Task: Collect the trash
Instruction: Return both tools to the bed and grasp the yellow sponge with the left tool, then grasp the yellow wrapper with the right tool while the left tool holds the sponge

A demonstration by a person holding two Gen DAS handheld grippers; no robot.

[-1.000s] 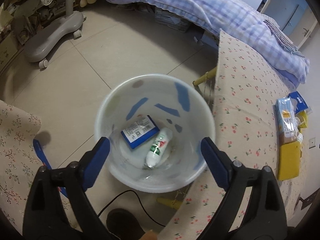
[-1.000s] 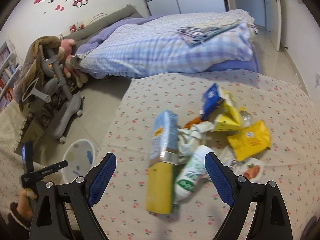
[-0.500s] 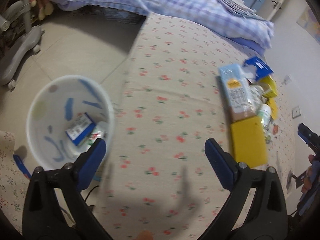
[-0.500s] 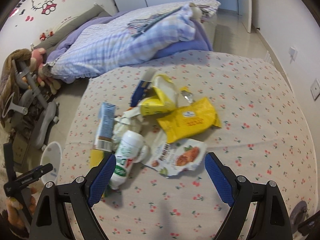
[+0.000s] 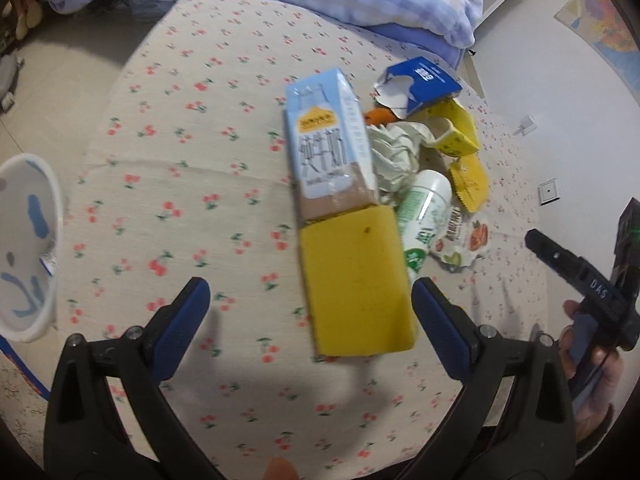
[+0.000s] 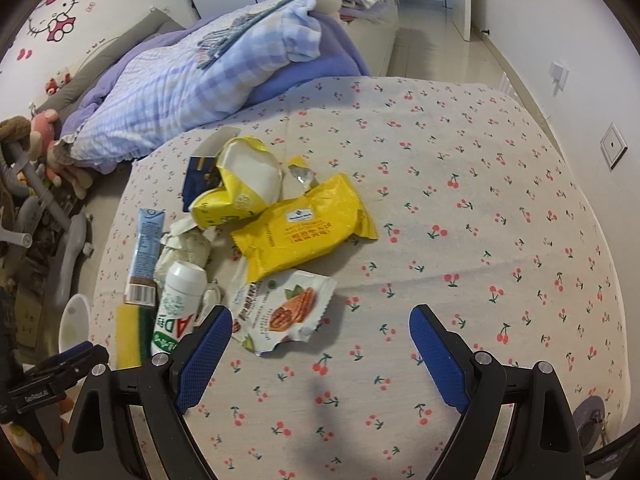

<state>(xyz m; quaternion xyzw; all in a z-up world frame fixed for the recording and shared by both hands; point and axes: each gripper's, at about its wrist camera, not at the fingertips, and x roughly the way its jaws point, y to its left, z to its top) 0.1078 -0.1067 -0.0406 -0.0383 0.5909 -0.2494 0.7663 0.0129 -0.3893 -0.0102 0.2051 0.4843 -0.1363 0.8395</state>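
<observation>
A pile of trash lies on the cherry-print table (image 5: 192,184): a blue milk carton (image 5: 326,148), a yellow sponge (image 5: 356,284), a white-green bottle (image 5: 424,216), crumpled paper (image 5: 394,152), a torn blue box (image 5: 420,84), yellow wrappers (image 6: 304,224) and a nut snack bag (image 6: 284,308). My left gripper (image 5: 308,304) is open and empty, just in front of the sponge. My right gripper (image 6: 320,332) is open and empty, near the snack bag. The white trash bin (image 5: 28,240) stands on the floor left of the table.
A bed with a purple checked quilt (image 6: 208,72) lies behind the table. A grey chair base (image 6: 68,248) and soft toys (image 6: 44,136) are on the floor at left. The white wall (image 6: 580,60) with sockets is at right.
My left gripper has swung right from above the bin to the table's trash pile. My right gripper has moved right, past the bottle toward the snack bag.
</observation>
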